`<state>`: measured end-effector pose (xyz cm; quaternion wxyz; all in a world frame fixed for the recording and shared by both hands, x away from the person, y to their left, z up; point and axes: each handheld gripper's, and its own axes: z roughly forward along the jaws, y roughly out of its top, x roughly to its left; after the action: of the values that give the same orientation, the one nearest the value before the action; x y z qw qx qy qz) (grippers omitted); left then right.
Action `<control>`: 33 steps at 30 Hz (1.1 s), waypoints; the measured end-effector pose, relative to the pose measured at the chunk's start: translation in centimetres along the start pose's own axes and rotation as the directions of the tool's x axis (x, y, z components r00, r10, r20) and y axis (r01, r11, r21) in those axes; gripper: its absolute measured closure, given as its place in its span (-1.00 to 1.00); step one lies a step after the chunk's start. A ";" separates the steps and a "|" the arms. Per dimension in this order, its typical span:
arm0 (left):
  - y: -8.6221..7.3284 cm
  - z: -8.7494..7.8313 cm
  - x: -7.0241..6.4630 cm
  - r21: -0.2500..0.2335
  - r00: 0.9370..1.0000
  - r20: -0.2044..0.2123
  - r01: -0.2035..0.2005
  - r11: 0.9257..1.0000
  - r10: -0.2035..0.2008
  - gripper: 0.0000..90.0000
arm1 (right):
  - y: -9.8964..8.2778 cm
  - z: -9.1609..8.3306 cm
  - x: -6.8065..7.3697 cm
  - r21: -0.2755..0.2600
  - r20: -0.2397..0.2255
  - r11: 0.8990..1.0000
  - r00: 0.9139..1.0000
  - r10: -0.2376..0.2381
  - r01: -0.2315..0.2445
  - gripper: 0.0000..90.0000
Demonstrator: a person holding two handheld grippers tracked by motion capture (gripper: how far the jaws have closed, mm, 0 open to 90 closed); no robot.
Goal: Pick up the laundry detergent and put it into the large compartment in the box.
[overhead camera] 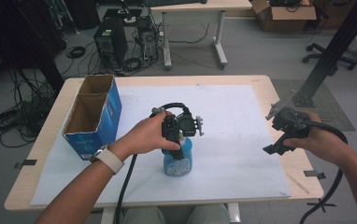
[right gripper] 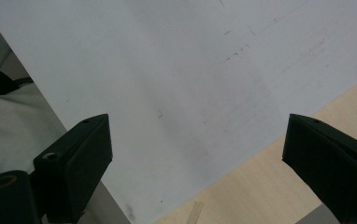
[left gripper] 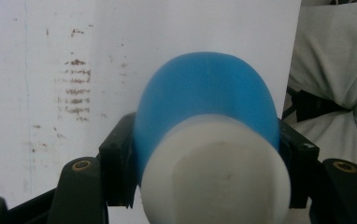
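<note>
In the high view, a blue bottle (overhead camera: 178, 161) with a white cap stood upright on the white sheet (overhead camera: 232, 140) that covered most of the desk (overhead camera: 260, 80), near the middle of the desk's near edge. The left gripper (overhead camera: 179, 140) came down on it from above, held in the person's left hand (overhead camera: 147, 135), with its claw set about the bottle's upper part. A black cable (overhead camera: 124, 189) trailed from it toward the near edge. An open blue cardboard box (overhead camera: 95, 114), split into two compartments, sat at the sheet's left edge, toward the far left corner of the desk. The right gripper (overhead camera: 279, 140) was held in the right hand (overhead camera: 321, 142) over the desk's right edge, well apart from the bottle.

In the left gripper view, the bottle (left gripper: 204, 98) lay between the two black jaws, its white cap (left gripper: 216, 179) nearest the camera. The claw was clamped on the bottle's blue body just below the cap, a pad touching each side. Behind it was the white sheet (left gripper: 50, 46), marked with brown specks.

In the right gripper view, the right gripper (right gripper: 197, 144) had its claw wide apart, gripping nothing. Below it lay the white sheet (right gripper: 167, 60) and a bare strip of the wooden desk (right gripper: 251, 186) at that sheet's edge.
</note>
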<state>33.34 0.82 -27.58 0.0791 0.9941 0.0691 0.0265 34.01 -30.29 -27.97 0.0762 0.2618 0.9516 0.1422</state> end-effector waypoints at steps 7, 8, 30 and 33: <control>0.0 -2.2 0.0 -0.004 0.998 -0.015 0.056 0.998 -0.056 -0.17 | -0.1 -0.1 0.1 -0.003 0.002 1.000 1.000 -0.001 0.001 -0.81; 0.0 -2.7 0.0 -0.008 0.997 -0.021 0.069 0.998 -0.069 -0.17 | -0.1 -0.1 0.1 -0.004 0.002 1.000 1.000 -0.001 0.001 -0.81; -0.9 -12.8 1.0 -0.041 0.918 -0.084 0.385 0.922 -0.387 -0.17 | -0.4 -0.9 0.9 -0.013 0.007 1.000 1.000 -0.014 0.014 -0.81; -1.1 -14.2 1.4 -0.049 0.892 -0.094 0.440 0.897 -0.443 -0.17 | -0.4 -1.0 0.9 -0.018 0.008 1.000 1.000 -0.015 0.015 -0.81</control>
<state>33.70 4.32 -13.66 0.0926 0.9486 0.2966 0.0597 32.80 -30.34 -27.23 0.0833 0.2544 0.9519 0.1490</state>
